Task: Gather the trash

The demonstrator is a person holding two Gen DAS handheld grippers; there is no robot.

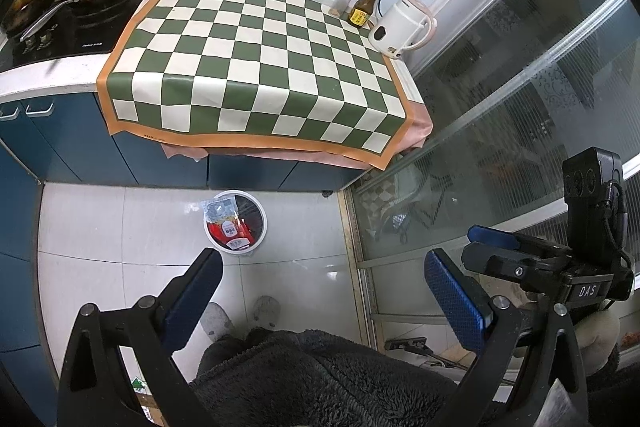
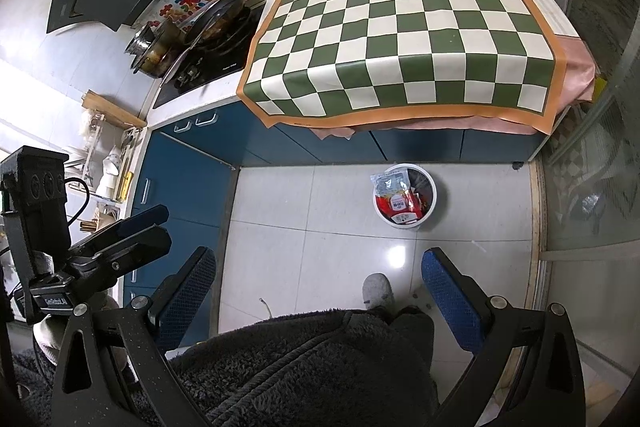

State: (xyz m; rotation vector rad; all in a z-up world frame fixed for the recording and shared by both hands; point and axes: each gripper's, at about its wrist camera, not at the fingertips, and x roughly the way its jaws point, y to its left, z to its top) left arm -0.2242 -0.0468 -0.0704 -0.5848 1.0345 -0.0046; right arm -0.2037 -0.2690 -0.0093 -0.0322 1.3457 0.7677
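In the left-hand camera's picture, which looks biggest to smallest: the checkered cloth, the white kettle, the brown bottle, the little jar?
1. Checkered cloth, by far.
2. White kettle.
3. Brown bottle.
4. Little jar.
The last three stand together at the back, so nearness hardly skews that order.

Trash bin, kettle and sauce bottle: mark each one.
Trash bin [image 2: 433, 187]: right wrist view, on its white rim.
Kettle [image 1: 400, 21]: left wrist view, on its white body.
Sauce bottle [image 1: 362, 9]: left wrist view, on its dark body.

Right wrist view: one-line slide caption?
Open right gripper above floor; snack wrappers fill white bin below checkered counter mat.
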